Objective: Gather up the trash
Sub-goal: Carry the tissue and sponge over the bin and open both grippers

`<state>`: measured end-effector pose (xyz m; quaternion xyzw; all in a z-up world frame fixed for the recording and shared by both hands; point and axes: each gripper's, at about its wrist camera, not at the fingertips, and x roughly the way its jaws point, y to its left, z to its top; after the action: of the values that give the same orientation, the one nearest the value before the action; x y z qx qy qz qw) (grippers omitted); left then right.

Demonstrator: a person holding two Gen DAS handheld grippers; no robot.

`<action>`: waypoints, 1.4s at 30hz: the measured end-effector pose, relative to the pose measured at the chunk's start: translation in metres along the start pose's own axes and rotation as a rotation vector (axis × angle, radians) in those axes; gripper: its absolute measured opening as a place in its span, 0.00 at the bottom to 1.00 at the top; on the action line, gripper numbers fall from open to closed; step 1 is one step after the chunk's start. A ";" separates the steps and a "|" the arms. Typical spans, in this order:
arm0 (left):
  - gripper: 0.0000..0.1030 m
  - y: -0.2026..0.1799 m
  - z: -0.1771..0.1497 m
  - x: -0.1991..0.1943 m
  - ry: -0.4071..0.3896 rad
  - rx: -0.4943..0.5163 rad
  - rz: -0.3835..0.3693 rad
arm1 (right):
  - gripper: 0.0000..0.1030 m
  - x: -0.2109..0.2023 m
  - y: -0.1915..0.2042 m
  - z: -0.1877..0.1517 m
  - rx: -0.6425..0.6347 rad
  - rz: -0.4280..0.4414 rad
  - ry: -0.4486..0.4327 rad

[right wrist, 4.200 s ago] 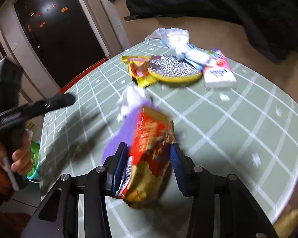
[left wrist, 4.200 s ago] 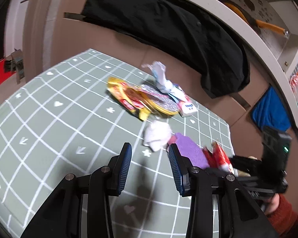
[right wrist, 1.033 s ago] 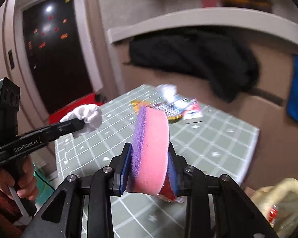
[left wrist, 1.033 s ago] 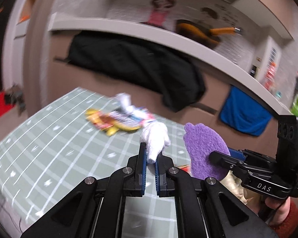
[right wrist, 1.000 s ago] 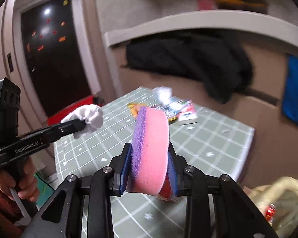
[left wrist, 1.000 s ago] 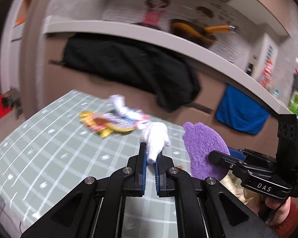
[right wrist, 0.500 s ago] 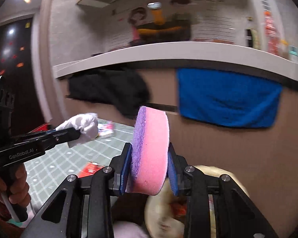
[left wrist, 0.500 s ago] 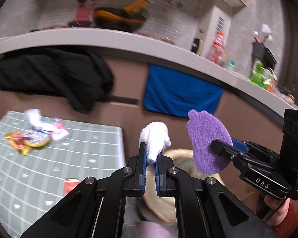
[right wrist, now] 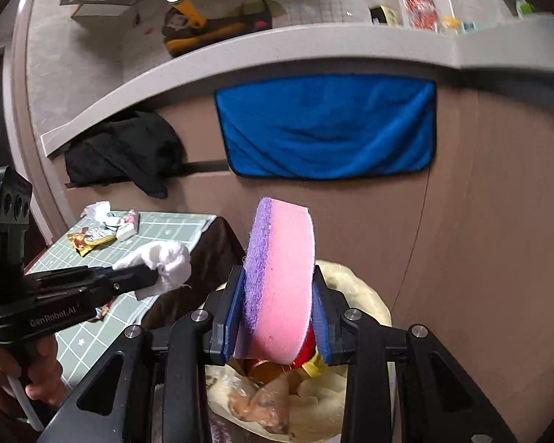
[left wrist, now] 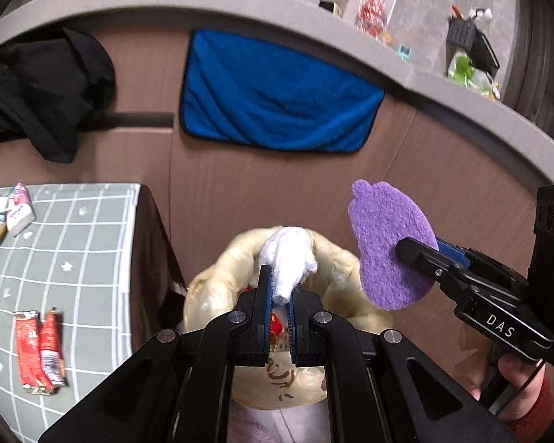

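Note:
My left gripper (left wrist: 280,297) is shut on a crumpled white tissue (left wrist: 290,258) and holds it above a cream trash bag (left wrist: 210,288) on the floor; it also shows in the right wrist view (right wrist: 166,260). My right gripper (right wrist: 279,317) is shut on a pink sponge with a purple scrub side (right wrist: 282,277), over the same bag (right wrist: 365,295), which holds wrappers. The sponge's purple face shows in the left wrist view (left wrist: 389,243). A red wrapper (left wrist: 38,350) lies on the green checked table (left wrist: 92,258).
More wrappers and tissue lie at the table's far end (right wrist: 103,227). A brown counter wall (left wrist: 277,192) with a blue towel (left wrist: 277,96) and a black garment (left wrist: 44,85) stands behind the bag. The table's dark edge (left wrist: 155,243) is just left of the bag.
Both grippers have swung right, away from the table, and tilted down over the trash bag. Each keeps its hold on the tissue and the sponge.

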<state>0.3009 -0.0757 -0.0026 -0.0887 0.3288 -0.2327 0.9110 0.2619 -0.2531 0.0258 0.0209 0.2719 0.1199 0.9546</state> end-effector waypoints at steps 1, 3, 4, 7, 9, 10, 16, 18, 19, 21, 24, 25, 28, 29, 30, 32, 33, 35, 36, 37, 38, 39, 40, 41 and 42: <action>0.07 -0.002 -0.001 0.006 0.010 0.005 0.003 | 0.29 0.003 -0.004 -0.002 0.007 -0.002 0.009; 0.07 -0.002 -0.004 0.016 0.031 0.005 0.005 | 0.29 0.010 -0.009 -0.006 0.021 -0.003 0.025; 0.07 -0.002 -0.006 0.022 0.043 0.002 0.006 | 0.29 0.013 -0.012 -0.008 0.030 -0.002 0.032; 0.07 -0.001 -0.009 0.036 0.075 0.000 0.007 | 0.29 0.022 -0.020 -0.013 0.053 -0.002 0.052; 0.07 0.001 -0.011 0.045 0.094 0.001 0.010 | 0.29 0.028 -0.025 -0.016 0.068 0.001 0.067; 0.07 0.001 -0.012 0.051 0.109 0.001 0.011 | 0.29 0.033 -0.028 -0.018 0.077 0.004 0.076; 0.07 0.006 -0.023 0.087 0.197 -0.016 0.022 | 0.29 0.061 -0.042 -0.034 0.107 -0.001 0.135; 0.07 0.006 -0.026 0.093 0.216 -0.014 0.024 | 0.29 0.071 -0.047 -0.044 0.122 -0.006 0.165; 0.07 0.005 -0.028 0.097 0.228 -0.013 0.024 | 0.29 0.075 -0.050 -0.048 0.130 -0.008 0.179; 0.07 0.006 -0.031 0.102 0.244 -0.013 0.021 | 0.29 0.081 -0.054 -0.055 0.140 -0.012 0.200; 0.07 0.007 -0.033 0.110 0.267 -0.016 0.023 | 0.30 0.087 -0.059 -0.062 0.149 -0.018 0.218; 0.08 0.008 -0.035 0.113 0.278 -0.020 0.022 | 0.30 0.088 -0.060 -0.064 0.154 -0.018 0.224; 0.09 0.011 -0.038 0.118 0.295 -0.030 0.018 | 0.30 0.092 -0.063 -0.068 0.160 -0.024 0.239; 0.09 0.012 -0.039 0.120 0.301 -0.036 0.014 | 0.30 0.093 -0.063 -0.070 0.162 -0.026 0.243; 0.11 0.012 -0.039 0.122 0.308 -0.039 0.010 | 0.31 0.094 -0.064 -0.071 0.165 -0.026 0.248; 0.15 0.012 -0.039 0.123 0.321 -0.051 0.005 | 0.33 0.096 -0.064 -0.073 0.169 -0.026 0.259; 0.18 0.013 -0.039 0.122 0.316 -0.062 -0.006 | 0.33 0.097 -0.064 -0.073 0.172 -0.025 0.264; 0.29 0.014 -0.035 0.117 0.294 -0.087 -0.032 | 0.34 0.095 -0.062 -0.073 0.170 -0.026 0.259; 0.37 0.015 -0.033 0.113 0.281 -0.101 -0.044 | 0.38 0.094 -0.061 -0.071 0.164 -0.030 0.253; 0.40 0.017 -0.030 0.110 0.271 -0.116 -0.056 | 0.40 0.091 -0.059 -0.070 0.156 -0.039 0.242; 0.40 0.019 -0.027 0.106 0.265 -0.126 -0.064 | 0.42 0.088 -0.058 -0.068 0.152 -0.046 0.231; 0.41 0.023 -0.024 0.100 0.254 -0.138 -0.066 | 0.43 0.084 -0.056 -0.066 0.149 -0.052 0.217; 0.41 0.027 -0.020 0.093 0.236 -0.145 -0.057 | 0.43 0.082 -0.055 -0.063 0.148 -0.055 0.207; 0.41 0.031 -0.017 0.085 0.216 -0.148 -0.045 | 0.43 0.078 -0.054 -0.060 0.148 -0.061 0.194; 0.41 0.036 -0.014 0.075 0.190 -0.151 -0.029 | 0.43 0.073 -0.052 -0.057 0.145 -0.069 0.178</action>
<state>0.3555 -0.0807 -0.0663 -0.1395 0.4289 -0.2278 0.8629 0.3035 -0.2870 -0.0659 0.0698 0.3643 0.0683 0.9262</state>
